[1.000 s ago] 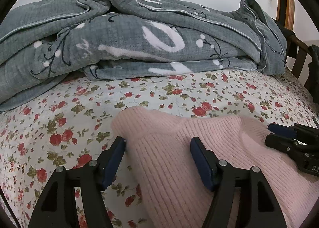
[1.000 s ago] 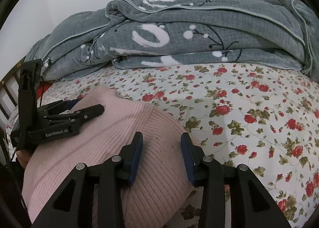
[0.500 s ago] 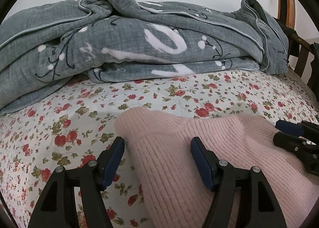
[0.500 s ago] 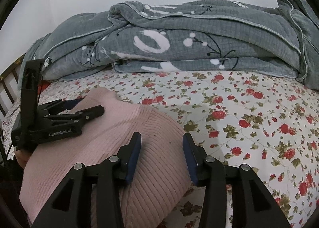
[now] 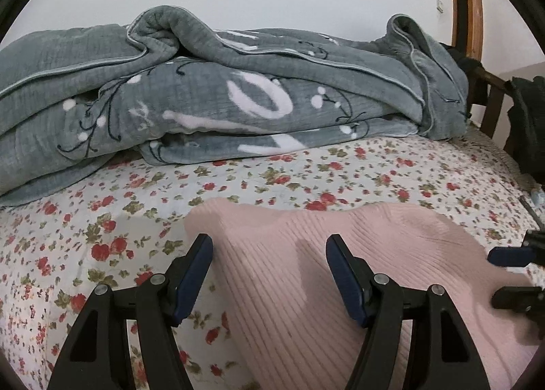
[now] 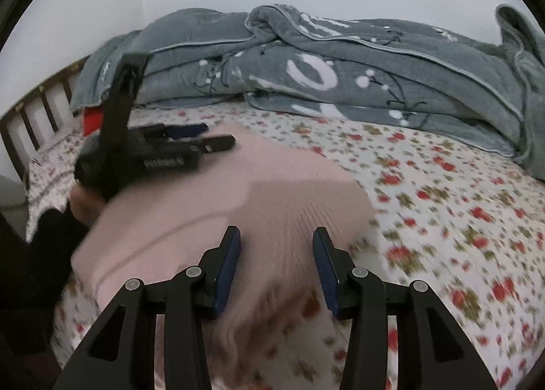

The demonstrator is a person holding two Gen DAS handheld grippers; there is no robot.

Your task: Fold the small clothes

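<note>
A pink ribbed knit garment (image 5: pixel 340 274) is laid on the flowered bedsheet (image 5: pixel 102 219), on the near side of the grey blanket (image 5: pixel 221 96) that is heaped along the far side of the bed. No part of the garment is seen to touch the blanket; a strip of sheet is left between them.

The left gripper (image 5: pixel 269 274) is held above the garment's left portion, and its jaws are spread wide. One blue-padded finger is placed at the garment's left edge, over the sheet, while the other is placed over the knit. Nothing is pinched between them, and whether the pads touch the cloth cannot be told.

The right gripper (image 6: pixel 276 270) is held over the garment's near right part, pointed downward toward the blanket. Its jaws are parted, less widely than the left one's, and no cloth is clamped by them. This view is smeared by motion blur. In the left wrist view the right gripper's finger tips (image 5: pixel 507 257) are seen at the garment's right edge.

In the right wrist view the left gripper is seen side-on at the garment's far left corner, with a hand (image 6: pixel 85 199) partly shown beneath its black body.
</note>
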